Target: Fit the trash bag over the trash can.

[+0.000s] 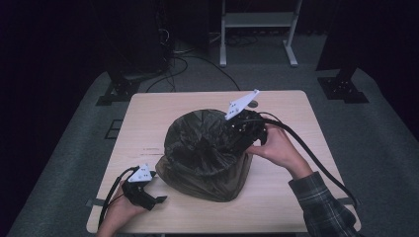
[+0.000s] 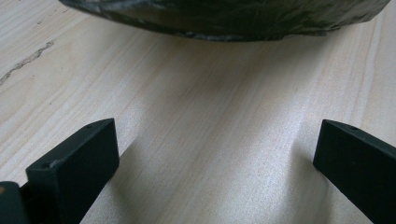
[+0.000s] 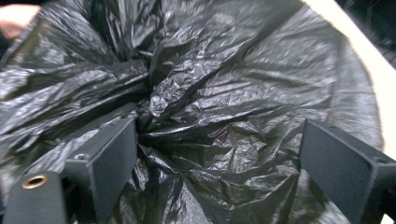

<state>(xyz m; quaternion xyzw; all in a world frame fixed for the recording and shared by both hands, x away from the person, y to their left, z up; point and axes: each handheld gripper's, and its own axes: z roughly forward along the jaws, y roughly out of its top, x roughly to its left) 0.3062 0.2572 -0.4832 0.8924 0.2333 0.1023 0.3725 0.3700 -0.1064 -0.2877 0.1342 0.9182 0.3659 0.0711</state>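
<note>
Nearest the camera, the left hand-held gripper (image 1: pixel 157 199) rests at the front left of the table (image 1: pixel 291 197), jaws spread wide and empty, just short of the black plastic bag (image 1: pixel 207 153). That crumpled bag sits mid-table. At its right side, the right hand-held gripper (image 1: pixel 236 143) points into the bag, jaws wide apart over the wrinkled film and clamping nothing.

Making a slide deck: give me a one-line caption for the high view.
Right tongs open over a crumpled black plastic bag on a wooden table; left tongs open beside it.
</note>
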